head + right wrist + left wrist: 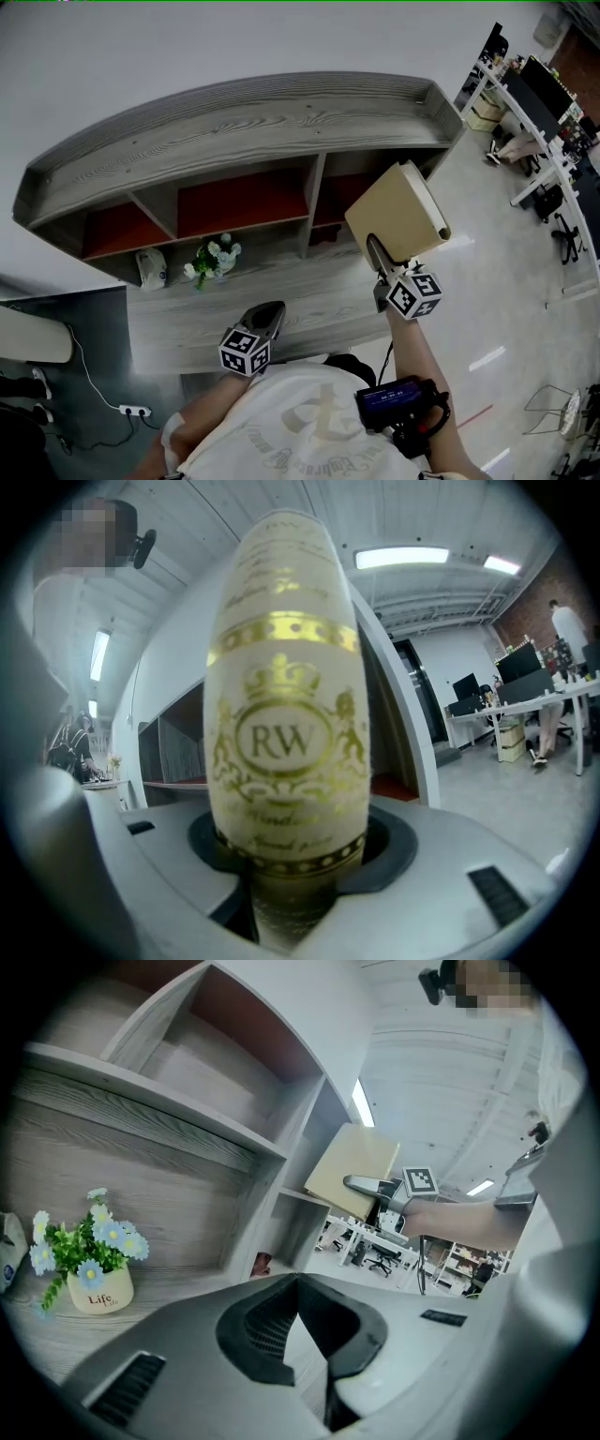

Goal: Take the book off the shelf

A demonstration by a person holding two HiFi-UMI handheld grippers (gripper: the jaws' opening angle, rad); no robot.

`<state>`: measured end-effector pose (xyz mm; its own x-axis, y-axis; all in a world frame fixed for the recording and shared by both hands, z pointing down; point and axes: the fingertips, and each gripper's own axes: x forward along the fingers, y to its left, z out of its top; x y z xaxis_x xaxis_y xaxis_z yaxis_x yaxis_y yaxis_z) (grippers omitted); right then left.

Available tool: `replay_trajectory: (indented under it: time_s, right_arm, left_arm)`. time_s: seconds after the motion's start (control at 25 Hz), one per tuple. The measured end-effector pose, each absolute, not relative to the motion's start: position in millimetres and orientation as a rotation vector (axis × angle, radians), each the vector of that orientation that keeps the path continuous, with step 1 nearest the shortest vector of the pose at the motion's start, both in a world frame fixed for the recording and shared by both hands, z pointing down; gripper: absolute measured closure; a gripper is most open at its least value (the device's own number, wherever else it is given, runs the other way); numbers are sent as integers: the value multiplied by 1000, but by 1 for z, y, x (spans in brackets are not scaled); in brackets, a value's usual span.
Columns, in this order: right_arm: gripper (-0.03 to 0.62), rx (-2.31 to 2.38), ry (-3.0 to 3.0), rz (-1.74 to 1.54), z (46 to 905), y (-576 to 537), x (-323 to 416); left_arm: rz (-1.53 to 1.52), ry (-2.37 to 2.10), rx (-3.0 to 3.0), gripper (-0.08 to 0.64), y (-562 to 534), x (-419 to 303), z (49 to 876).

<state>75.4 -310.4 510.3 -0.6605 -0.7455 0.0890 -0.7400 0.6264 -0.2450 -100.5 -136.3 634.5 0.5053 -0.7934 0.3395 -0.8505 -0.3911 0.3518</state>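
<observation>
A beige book (398,211) is up in the air in front of the right end of the grey wooden shelf (234,112), outside its compartments. My right gripper (377,248) is shut on its lower edge. In the right gripper view the book's spine (286,714), cream with a gold crest and the letters RW, stands between the jaws of the right gripper (286,860). The left gripper view shows the same book (352,1171) and the right gripper (370,1185) at the shelf's end. My left gripper (270,314) hangs low before the shelf's bottom ledge, jaws together, holding nothing; its jaw tips (298,1283) meet.
A small pot of blue and white flowers (212,260) (89,1260) and a white packet (152,267) stand on the lower ledge. The red-backed compartments (239,202) look bare. Desks and chairs (534,122) stand to the right. A power strip (136,411) lies on the floor at left.
</observation>
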Motion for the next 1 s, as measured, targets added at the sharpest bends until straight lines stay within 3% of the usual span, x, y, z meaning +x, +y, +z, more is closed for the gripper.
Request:
replay_trajectory:
  time_s: [1.0]
  right_arm:
    - [376, -1342, 2773, -467, 537, -261, 112]
  left_arm:
    - [196, -1215, 2345, 559, -132, -71, 639]
